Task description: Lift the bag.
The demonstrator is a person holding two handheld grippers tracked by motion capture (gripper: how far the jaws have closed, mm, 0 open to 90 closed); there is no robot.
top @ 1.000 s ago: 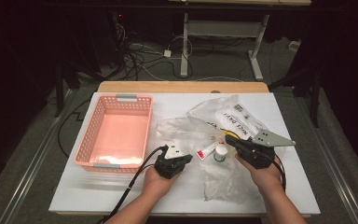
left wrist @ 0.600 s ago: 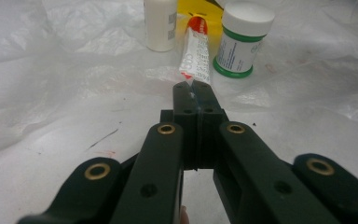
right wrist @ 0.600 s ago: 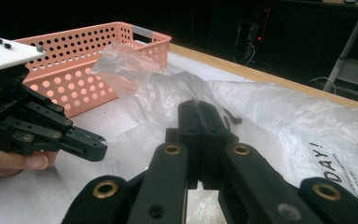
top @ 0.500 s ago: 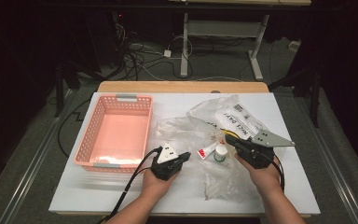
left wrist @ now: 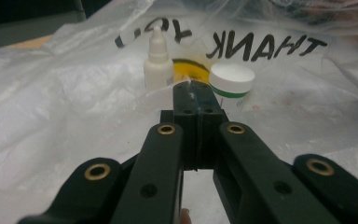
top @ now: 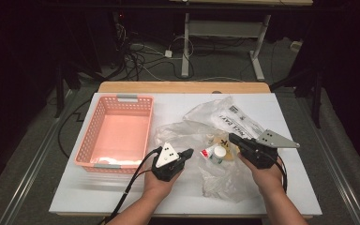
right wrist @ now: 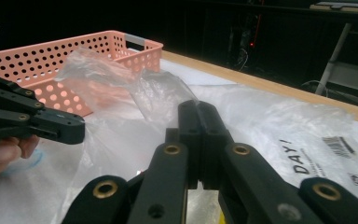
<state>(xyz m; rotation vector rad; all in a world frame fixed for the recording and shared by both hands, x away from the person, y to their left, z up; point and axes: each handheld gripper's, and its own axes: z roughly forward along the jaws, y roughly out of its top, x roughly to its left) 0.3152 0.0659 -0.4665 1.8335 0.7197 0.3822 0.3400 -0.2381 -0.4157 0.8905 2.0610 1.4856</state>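
Standing upright in plastic bag (top: 225, 140): dropper bottle (left wrist: 158, 63), nozzle up; both claws closed, seemingly empty.

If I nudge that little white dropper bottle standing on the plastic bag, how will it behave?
The dropper bottle is tall and narrow, so it probably tips easily. The crinkled plastic bag beneath gives poor footing. Once down, its round body would likely roll.

A crumpled clear plastic bag (top: 215, 136) lies mid-frame; inside stand a white-lidded jar (top: 219, 153) and a dropper bottle (left wrist: 158, 58).
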